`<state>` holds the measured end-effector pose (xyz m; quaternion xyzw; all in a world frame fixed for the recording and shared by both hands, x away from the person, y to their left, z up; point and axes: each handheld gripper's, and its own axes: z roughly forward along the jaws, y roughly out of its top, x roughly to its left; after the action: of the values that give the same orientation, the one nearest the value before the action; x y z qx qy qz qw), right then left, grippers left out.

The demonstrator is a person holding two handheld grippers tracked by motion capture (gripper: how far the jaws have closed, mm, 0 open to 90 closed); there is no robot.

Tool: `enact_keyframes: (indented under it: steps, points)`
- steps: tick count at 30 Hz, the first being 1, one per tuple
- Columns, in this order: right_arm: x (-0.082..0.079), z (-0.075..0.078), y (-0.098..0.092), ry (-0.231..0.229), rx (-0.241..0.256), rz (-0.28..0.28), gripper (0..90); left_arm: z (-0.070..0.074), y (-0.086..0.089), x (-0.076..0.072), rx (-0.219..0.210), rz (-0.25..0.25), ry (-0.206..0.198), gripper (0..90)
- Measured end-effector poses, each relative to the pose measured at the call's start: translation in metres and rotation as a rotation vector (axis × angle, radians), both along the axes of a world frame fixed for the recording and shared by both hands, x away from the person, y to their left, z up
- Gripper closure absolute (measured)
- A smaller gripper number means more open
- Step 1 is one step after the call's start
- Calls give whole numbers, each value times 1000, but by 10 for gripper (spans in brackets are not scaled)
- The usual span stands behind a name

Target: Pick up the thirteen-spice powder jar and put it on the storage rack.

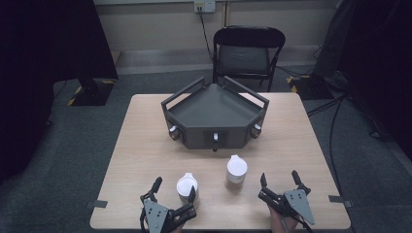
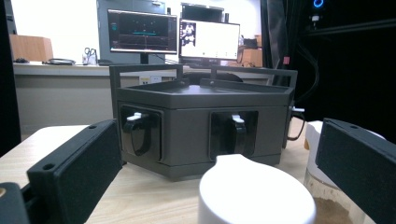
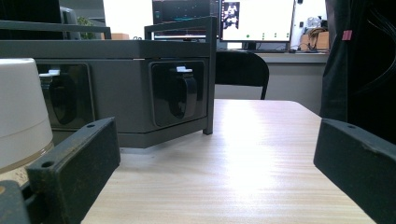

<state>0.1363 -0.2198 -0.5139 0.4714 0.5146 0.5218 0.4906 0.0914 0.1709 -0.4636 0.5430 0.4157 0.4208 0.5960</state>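
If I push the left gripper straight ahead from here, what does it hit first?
Most likely the white-lidded jar sitting between the open jaws of the left gripper; the dark grey tray stands farther behind it.

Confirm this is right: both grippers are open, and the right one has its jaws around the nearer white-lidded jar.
Not quite. Both grippers are open, but it is the left gripper whose jaws flank the nearer white-lidded jar, as the high view shows; the left gripper view shows that lid between its jaws. The right gripper has bare table between its jaws, with the other jar off to its left.
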Motion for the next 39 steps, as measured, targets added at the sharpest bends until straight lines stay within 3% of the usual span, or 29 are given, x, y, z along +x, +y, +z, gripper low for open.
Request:
enact_keyframes:
  steps: [9,15,20,23,39]
  points:
    - [0,0,0,0,-1,0,0,-7,-18,0,54,3,16,18]
    - [0,0,0,0,-1,2,0,-14,-30,0,48,53,34,59]
    - [0,0,0,0,-1,1,0,-16,-35,0,49,65,46,106]
    - [0,0,0,0,-2,2,0,-14,-33,3,50,49,80,125]
    - [0,0,-1,0,-2,4,0,-12,-29,9,53,37,143,263]
